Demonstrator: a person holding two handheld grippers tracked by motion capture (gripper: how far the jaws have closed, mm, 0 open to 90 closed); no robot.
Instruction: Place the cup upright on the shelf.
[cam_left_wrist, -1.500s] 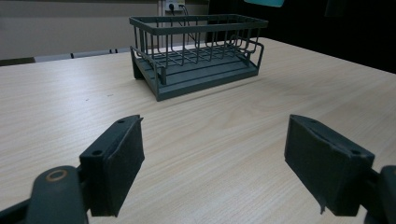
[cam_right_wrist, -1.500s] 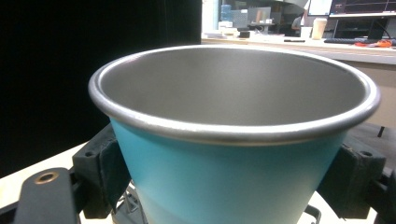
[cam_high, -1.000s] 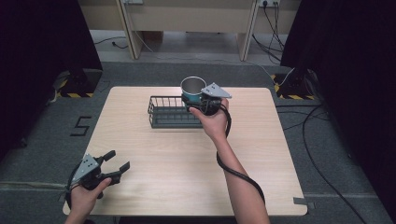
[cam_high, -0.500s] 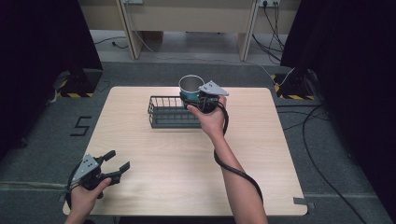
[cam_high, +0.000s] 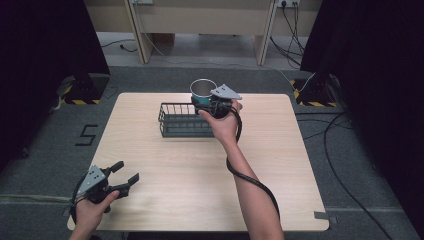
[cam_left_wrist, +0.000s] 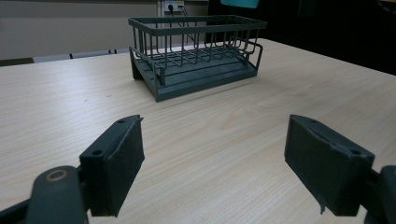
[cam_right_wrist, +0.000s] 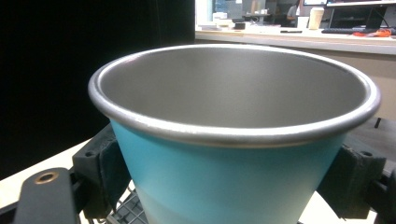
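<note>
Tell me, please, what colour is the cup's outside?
Turquoise cup, paler lower down; clearest in the right gripper view.

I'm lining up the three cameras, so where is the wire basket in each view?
High view: wire basket at the table's far middle, just left of the right gripper.
Left gripper view: upper centre, beyond the open jaws.
Right gripper view: a dark grid corner at the bottom, under the cup.
Shared landmark: the basket.

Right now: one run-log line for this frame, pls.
right gripper: shut on cup, upright, above basket's right end | left gripper: open, holding nothing, at table's near-left corner | basket: holds nothing
</note>
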